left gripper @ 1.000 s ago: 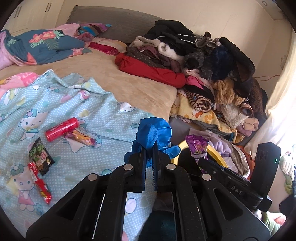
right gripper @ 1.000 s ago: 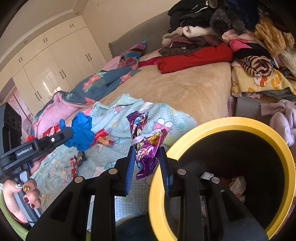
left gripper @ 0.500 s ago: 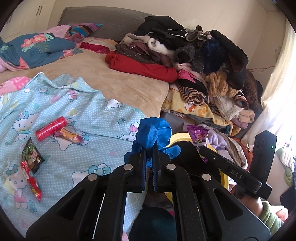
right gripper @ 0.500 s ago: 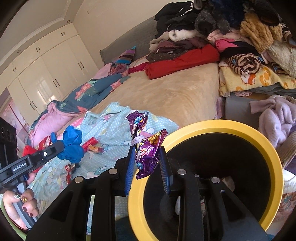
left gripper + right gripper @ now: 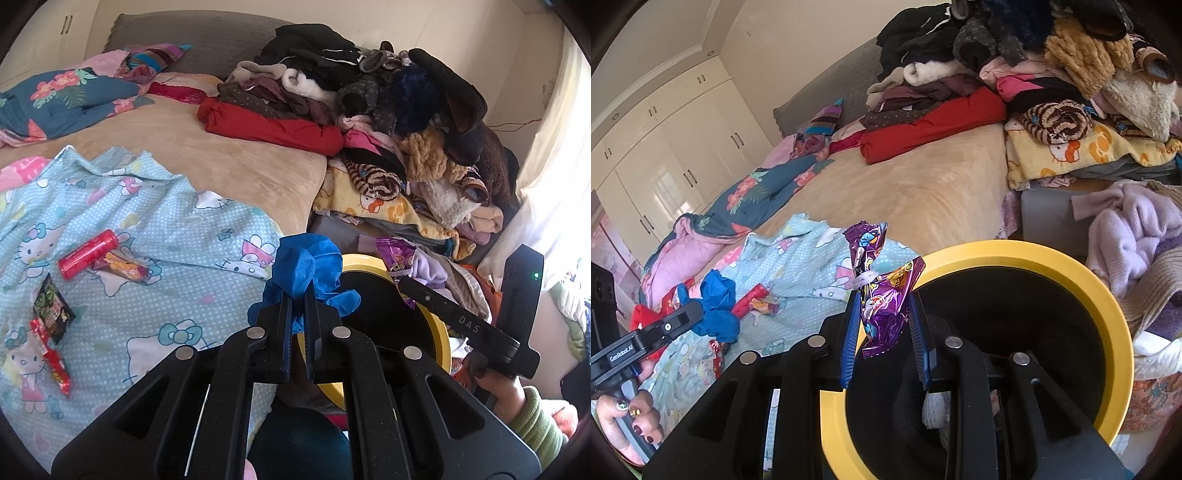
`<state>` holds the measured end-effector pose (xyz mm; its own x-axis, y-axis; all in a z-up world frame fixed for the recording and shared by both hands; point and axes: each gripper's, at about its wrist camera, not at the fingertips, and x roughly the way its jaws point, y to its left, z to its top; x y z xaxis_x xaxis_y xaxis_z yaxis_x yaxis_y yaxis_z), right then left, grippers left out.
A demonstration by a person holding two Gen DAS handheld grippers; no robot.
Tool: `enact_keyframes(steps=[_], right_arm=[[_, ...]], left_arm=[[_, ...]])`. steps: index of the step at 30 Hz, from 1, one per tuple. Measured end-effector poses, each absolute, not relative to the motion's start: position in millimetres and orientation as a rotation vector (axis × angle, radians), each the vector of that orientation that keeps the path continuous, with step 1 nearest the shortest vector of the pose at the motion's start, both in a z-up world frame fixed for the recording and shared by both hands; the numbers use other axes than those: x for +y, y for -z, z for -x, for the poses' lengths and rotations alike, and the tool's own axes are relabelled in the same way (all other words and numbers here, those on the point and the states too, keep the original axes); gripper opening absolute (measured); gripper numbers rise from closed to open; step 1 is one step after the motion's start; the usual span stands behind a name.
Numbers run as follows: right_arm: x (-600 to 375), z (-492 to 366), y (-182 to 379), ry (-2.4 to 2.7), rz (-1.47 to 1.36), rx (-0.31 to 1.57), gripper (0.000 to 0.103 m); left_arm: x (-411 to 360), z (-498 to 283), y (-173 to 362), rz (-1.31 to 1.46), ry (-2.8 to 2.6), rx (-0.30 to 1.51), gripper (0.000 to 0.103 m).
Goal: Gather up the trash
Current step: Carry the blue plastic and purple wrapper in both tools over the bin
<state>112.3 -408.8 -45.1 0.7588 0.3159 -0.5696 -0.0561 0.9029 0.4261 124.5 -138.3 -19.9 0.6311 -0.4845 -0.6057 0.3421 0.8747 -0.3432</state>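
Where the tan blanket (image 5: pixel 221 162) covers the bed, a light blue cartoon-cat sheet (image 5: pixel 155 229) lies crumpled over its near part, and a tall heap of clothes (image 5: pixel 388 110) is piled at the far side against the wall. A grey headboard (image 5: pixel 192 37) stands behind, and in the right wrist view white wardrobe doors (image 5: pixel 676 147) line the wall at left. A floral blue quilt (image 5: pixel 62 99) lies bunched near the headboard.

Several pieces of trash rest on the sheet: a red tube (image 5: pixel 88 253) touching an orange wrapper (image 5: pixel 122 267), and nearer the edge a dark green packet (image 5: pixel 51 308) beside a red wrapper (image 5: pixel 51 356).

Just off the bed's edge stands a black bin with a yellow rim (image 5: pixel 1115 317), some scraps visible inside.

The left hand-held gripper (image 5: pixel 299 302) has its jaws pressed nearly together on a crumpled blue glove (image 5: pixel 306 266), which bulges out above the fingertips, near the bin's rim.

The right hand-held gripper (image 5: pixel 884 317) has its jaws a narrow way apart, clamped on a crinkled purple snack wrapper (image 5: pixel 882 295), held over the near-left edge of the bin's mouth. A hand in a green sleeve (image 5: pixel 532 421) grips this tool's handle in the left wrist view.
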Motion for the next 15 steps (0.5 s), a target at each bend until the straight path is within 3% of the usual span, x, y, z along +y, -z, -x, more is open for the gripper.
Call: enact_keyframes(steps=[15], right_arm=[[-438.5, -111.5, 55.7, -0.155, -0.435, 0.703, 0.025]], left_arm=[[-168.3, -119.7, 27.1, 0.16, 0.526, 0.773, 0.002]])
